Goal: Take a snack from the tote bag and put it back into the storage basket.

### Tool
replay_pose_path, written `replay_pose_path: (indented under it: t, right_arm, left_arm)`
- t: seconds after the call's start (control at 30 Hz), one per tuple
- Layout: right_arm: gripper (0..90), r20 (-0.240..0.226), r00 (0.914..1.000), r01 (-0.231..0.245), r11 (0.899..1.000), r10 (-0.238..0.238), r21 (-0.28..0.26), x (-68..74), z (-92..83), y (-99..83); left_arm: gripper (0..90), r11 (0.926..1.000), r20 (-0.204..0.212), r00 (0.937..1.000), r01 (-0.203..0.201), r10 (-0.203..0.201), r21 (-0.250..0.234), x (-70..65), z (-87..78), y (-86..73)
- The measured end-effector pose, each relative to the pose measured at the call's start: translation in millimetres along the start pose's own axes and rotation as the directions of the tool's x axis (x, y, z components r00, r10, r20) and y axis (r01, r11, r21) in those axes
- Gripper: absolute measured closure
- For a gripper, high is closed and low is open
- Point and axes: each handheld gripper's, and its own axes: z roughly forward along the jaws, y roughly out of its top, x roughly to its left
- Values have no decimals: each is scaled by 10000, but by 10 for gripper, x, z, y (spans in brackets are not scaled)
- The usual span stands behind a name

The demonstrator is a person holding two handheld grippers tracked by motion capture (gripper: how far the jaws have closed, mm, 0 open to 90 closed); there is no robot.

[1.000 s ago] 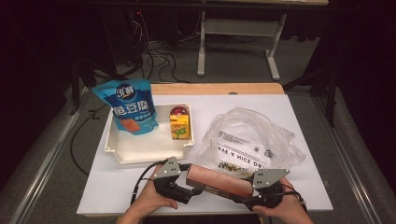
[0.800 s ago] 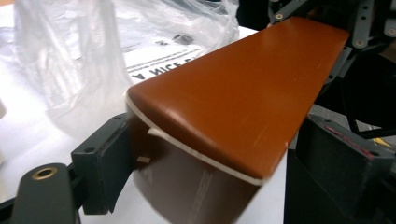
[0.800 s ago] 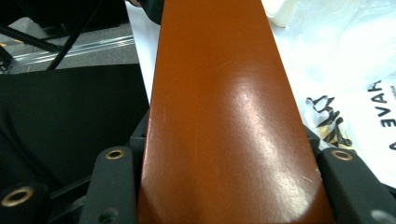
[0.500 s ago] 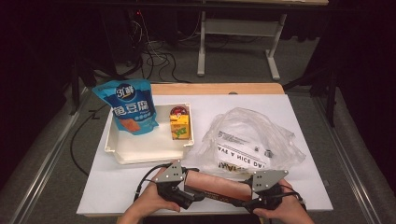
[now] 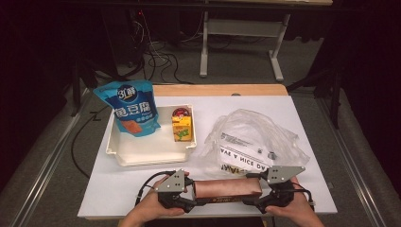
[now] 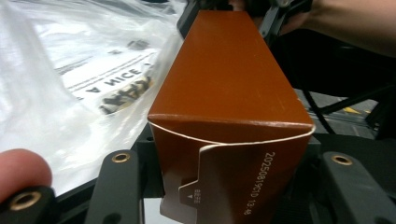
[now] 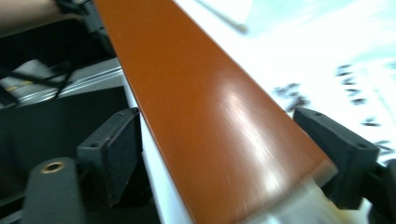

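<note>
Long brown carton (image 5: 228, 188) lies at the tabletop's (image 5: 307, 118) near edge, spanning both grippers. Left gripper (image 5: 188, 204) jaws, just closing, press its flap end; right gripper (image 5: 251, 203) jaws, just opening, flank the other end loosely. Light, stiff, slick cardboard: grip the ends.

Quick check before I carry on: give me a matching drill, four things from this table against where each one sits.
Things:
1. blue pouch
2. juice carton
3. brown box
4. plastic bag

Places:
A. lying along the near table edge, a gripper at each end
B. standing in the tray's right part
C. spread on the table right of the tray
D. leaning at the tray's back left

Pairs: 1-D, 2-B, 3-A, 4-C
</note>
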Motion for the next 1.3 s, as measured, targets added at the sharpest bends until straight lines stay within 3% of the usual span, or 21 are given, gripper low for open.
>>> replay_pose_path:
  t: [0.13,0.4,0.53,0.8,1.3]
  right_arm:
    - [160,504,9981,-313,9981,340,-522,-65,-131,-18]
    - [165,1310,9884,-678,9951,769,-726,-115,-225,-72]
    - [202,1432,9863,-696,9939,815,-861,-121,-258,-89]
    - [174,2026,9744,-838,9937,975,-749,-139,-269,-126]
    - [147,2404,9628,-1094,9913,1238,-726,-146,-306,-220]
  left_arm:
    - [473,9994,-288,9991,309,-313,-153,41,-76,-25]
    - [473,9970,-1046,9921,656,-697,-420,69,-226,-32]
    - [473,9957,-1274,9886,740,-806,-562,82,-321,-44]
    - [474,9948,-1869,9784,768,-882,-671,97,-521,-68]
    - [474,9919,-2569,9598,934,-1128,-864,87,-794,-88]
